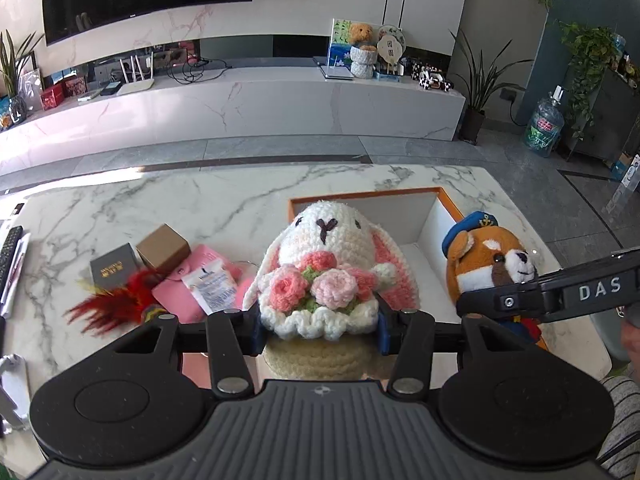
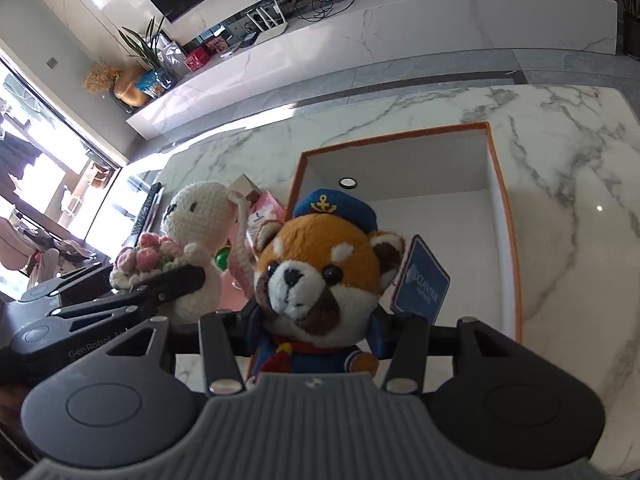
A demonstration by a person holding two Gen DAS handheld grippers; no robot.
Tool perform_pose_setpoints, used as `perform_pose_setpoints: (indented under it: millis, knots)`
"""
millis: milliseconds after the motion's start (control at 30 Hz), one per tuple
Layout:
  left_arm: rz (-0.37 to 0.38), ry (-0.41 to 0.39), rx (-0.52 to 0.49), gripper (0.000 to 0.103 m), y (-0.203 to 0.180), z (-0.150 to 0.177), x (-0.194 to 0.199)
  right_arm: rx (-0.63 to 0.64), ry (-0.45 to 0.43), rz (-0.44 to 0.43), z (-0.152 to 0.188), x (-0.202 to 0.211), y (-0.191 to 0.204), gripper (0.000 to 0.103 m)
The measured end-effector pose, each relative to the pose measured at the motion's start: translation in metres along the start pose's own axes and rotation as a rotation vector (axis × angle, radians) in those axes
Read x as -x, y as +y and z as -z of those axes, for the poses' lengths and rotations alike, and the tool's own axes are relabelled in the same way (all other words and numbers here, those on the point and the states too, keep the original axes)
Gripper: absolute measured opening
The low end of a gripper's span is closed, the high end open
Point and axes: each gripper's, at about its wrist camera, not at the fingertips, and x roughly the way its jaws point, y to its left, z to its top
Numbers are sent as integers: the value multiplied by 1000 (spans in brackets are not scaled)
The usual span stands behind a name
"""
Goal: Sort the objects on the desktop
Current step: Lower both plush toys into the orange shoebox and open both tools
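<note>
My left gripper (image 1: 318, 330) is shut on a white crochet rabbit (image 1: 328, 248) holding pink flowers, gripped at its lower body. The rabbit also shows in the right wrist view (image 2: 196, 216). My right gripper (image 2: 316, 340) is shut on a red panda plush (image 2: 320, 276) in a blue sailor cap, with a blue tag (image 2: 422, 280) at its ear. The panda shows in the left wrist view (image 1: 488, 264), with the right gripper's finger across it. An open white box with an orange rim (image 2: 504, 208) stands just behind both toys; it also shows in the left wrist view (image 1: 450, 200).
On the marble table (image 1: 180, 200), left of the rabbit, lie a pink pouch (image 1: 180, 296), a white sachet (image 1: 212, 286), a brown box (image 1: 162, 248), a dark box (image 1: 114, 270) and red feathers (image 1: 112, 308). A remote (image 1: 10, 248) lies at the left edge.
</note>
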Motion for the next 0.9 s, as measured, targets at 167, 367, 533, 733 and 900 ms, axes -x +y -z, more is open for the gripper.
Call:
perform_pose_setpoints:
  millis: [167,367,533,733,900]
  knots:
    - [-104,43,2,56,-38,22,-24,84,45,66,10,-27,-24,52]
    - [-159,82,19,56,-67,26,-31,38,100,66,18,-45,-60,52]
    - [-232,161,10,56,-80,39,-55,-15,75,39,17,-40,-81,52]
    - [-336,227,-37,57,-88,59,-77,-51,46,-40,15,-27,-90,52]
    - [-370,298,-139,65,-102,62,-91,-45,24,-63,16,-18,-88,52]
